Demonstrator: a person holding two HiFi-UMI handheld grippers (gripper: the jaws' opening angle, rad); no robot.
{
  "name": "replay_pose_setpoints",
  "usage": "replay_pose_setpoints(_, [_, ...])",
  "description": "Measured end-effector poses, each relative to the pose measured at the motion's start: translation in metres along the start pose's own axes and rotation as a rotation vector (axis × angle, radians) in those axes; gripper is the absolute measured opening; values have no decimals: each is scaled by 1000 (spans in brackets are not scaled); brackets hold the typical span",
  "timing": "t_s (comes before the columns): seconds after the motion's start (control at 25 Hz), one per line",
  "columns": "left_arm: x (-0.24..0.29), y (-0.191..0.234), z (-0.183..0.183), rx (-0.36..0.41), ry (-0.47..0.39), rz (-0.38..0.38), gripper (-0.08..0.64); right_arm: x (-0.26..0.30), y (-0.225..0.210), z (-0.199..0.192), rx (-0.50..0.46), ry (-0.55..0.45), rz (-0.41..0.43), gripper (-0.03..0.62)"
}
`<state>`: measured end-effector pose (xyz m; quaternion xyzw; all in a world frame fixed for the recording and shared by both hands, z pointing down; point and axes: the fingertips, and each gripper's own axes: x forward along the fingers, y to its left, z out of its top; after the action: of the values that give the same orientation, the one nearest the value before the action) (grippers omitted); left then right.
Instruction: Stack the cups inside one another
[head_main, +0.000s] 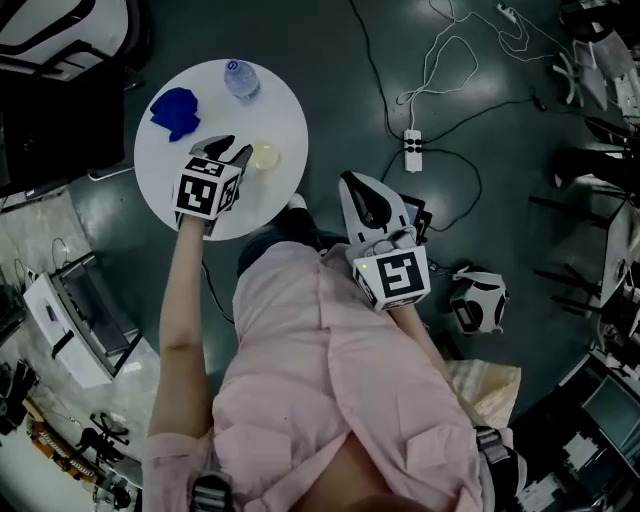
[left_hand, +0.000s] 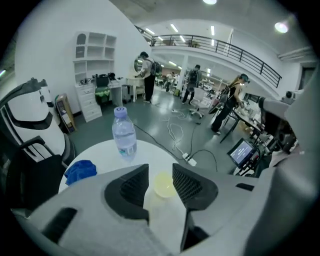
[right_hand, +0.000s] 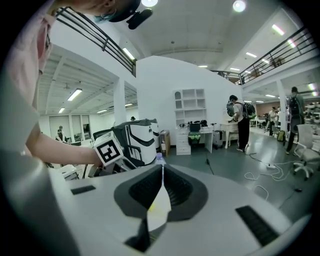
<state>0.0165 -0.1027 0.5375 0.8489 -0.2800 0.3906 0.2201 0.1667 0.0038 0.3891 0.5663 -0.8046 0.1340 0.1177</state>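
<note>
One cup (head_main: 265, 155) is all that shows: small, pale yellow and half see-through, it stands upright with its open mouth up on the round white table (head_main: 170, 190). From above, its rim is a soft light ring and the inside looks empty, though whether a second cup sits nested in it cannot be told.

In the left gripper view the cup (left_hand: 164, 184) sits in the gap just ahead of the tips of the left gripper (left_hand: 160, 169). The dark ribbed pads stand apart on either side and do not press on it. In the head view the left gripper (head_main: 228, 150) is tilted down over the table, with the cup close beside its jaw tips.

Beyond the left gripper's jaws stands a clear water bottle (left_hand: 124, 135) with a pale cap. Off to the jaws' left lies a crumpled blue cloth (left_hand: 80, 171).

The right gripper (head_main: 362, 190) is held off the table, well away from the cup. In its own view its jaws (right_hand: 162, 167) meet at the tips with nothing held.
</note>
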Motion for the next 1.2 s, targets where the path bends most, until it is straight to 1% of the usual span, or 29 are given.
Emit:
replay_pose_setpoints(0.12, [23, 5, -17, -1, 88, -24, 155, -5, -4, -3, 9, 9, -32, 32])
replay_pose_setpoints(0.32, [51, 13, -39, -55, 194, -45, 155, -10, -6, -5, 4, 12, -50, 32])
replay_pose_setpoints(0.44, [68, 16, -52, -86, 246, -61, 155, -8, -3, -3, 10, 15, -51, 32])
replay_pose_setpoints(0.56, [80, 14, -62, -120, 279, -81, 155, -9, -2, -2, 12, 17, -53, 32])
replay_pose_setpoints(0.68, [88, 13, -70, -154, 296, -88, 152, -10, -2, -3, 6, 18, -55, 32])
replay_pose_setpoints(0.76, [91, 14, -74, -174, 304, -87, 136, -10, -1, -2, 1, 19, -54, 32])
replay_pose_setpoints(0.8, [92, 15, -76, -180, 304, -81, 116, -9, 0, -1, -2, 20, -51, 32])
replay_pose_setpoints(0.88, [92, 17, -78, -187, 295, -67, 47, -8, 2, 2, -6, 22, -46, 32])
replay_pose_setpoints(1.08, [91, 17, -78, -220, 264, -59, 34, -5, 4, 1, -9, 26, -39, 32])
replay_pose_setpoints(1.2, [88, 16, -72, -237, 231, -49, 33, -5, 3, 0, -12, 28, -34, 32])
